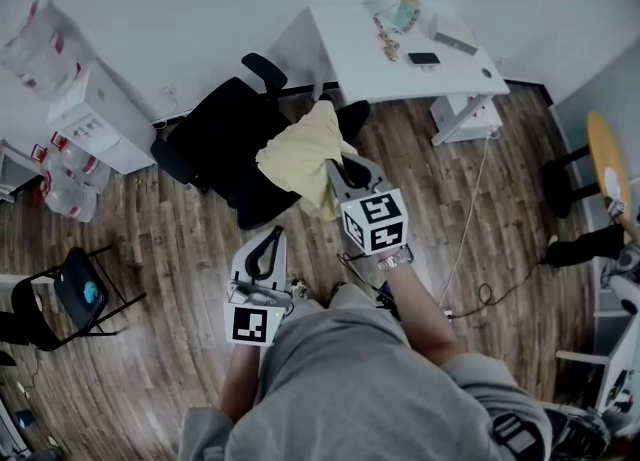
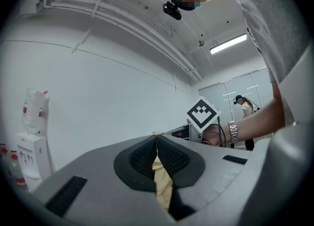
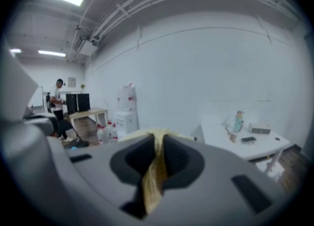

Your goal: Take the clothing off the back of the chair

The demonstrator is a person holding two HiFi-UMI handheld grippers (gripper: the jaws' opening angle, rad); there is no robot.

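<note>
Wood floor (image 1: 150, 249), white desk (image 1: 365, 59), black chair (image 1: 222, 134)

The clothing (image 1: 300, 154) is soft pale-yellow cloth with a fine waffle weave where the left gripper (image 2: 157, 139) pinches it. That gripper's shell is smooth matt grey plastic, and its black pads (image 2: 172, 159) are rough. The chair (image 1: 225, 134) looks like matt black upholstery, the floor (image 1: 160, 249) is dull-sheened wood planking, and the desk (image 1: 400, 69) is smooth and white.

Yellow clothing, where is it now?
In the head view the yellow clothing hangs mid-picture by the black chair, below the white desk, pinched in the left gripper and right gripper.
</note>
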